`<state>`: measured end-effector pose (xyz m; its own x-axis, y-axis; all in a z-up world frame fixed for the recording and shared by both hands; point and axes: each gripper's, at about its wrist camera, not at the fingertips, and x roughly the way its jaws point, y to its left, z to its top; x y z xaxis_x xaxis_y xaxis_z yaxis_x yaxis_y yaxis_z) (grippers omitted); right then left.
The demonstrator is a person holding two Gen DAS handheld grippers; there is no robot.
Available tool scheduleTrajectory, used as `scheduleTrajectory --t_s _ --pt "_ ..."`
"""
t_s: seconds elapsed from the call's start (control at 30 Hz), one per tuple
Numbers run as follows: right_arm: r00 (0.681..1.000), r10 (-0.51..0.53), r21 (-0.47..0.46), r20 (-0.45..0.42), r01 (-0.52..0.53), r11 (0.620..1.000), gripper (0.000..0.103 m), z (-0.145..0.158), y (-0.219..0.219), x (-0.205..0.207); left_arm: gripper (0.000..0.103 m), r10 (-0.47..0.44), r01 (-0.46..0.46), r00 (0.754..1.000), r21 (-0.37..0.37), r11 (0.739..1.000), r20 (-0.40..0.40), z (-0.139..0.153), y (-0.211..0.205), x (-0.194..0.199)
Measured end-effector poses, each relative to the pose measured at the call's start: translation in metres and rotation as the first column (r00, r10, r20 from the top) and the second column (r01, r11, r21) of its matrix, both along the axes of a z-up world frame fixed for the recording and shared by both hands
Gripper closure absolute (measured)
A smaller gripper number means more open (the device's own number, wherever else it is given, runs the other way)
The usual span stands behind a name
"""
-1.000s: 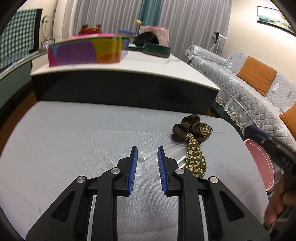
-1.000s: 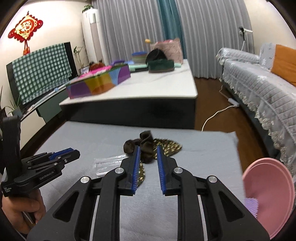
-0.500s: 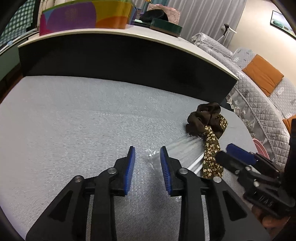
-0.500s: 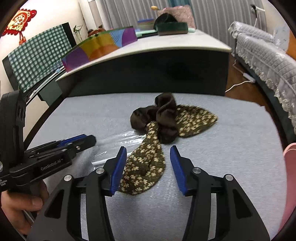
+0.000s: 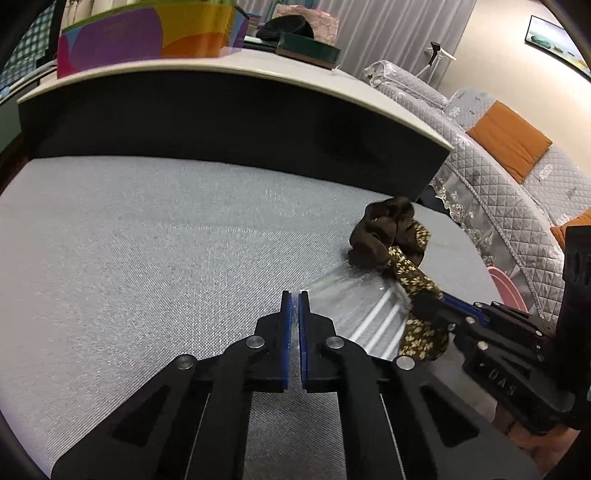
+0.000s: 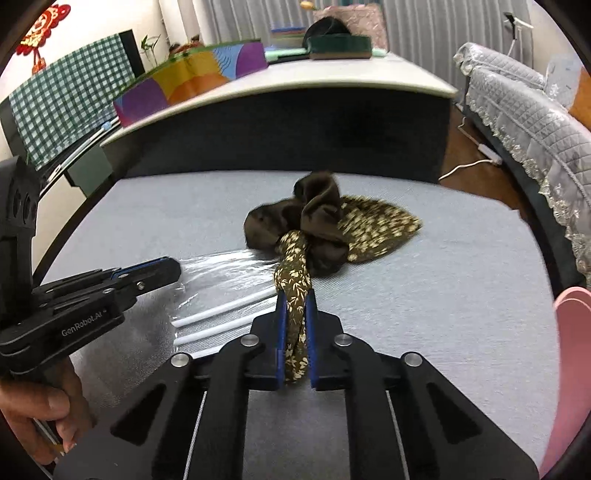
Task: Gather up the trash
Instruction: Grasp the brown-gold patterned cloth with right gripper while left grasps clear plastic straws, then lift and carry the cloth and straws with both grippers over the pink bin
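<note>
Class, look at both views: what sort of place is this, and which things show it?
Probably a home living room: a quilt-covered sofa with an orange cushion, long curtains, and a red wall ornament.

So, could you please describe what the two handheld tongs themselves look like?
Both are matte black plastic with triangular cut-outs and round silver pivot pins. The left tongs and right tongs each have flat fingers faced with ribbed blue pads. The left one's side carries white "GenRobot.AI" lettering. No sleeves or cables are visible.
</note>
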<state>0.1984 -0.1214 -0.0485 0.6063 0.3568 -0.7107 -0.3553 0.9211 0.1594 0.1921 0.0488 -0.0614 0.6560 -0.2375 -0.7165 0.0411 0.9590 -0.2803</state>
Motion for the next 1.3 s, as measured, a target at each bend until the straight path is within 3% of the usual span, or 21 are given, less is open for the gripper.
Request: scheduleTrajectory --t_s 0.67,1.3 --pt "0.982 -0.06 -0.018 0.18 0.064 0.998 0.096 0.061 -0.05 -0.062 0.1 0.011 -0.028 0.988 0.108 0.994 0.155 0.06 -0.006 -0.061" --pt "0.947 -0.1 0.007 0.305 0.103 0.995 0.096 0.111 -0.086 -0.115 0.1 -0.022 -0.01 0.97 0.13 0.991 0.242 0.095 -0.022 -0.094"
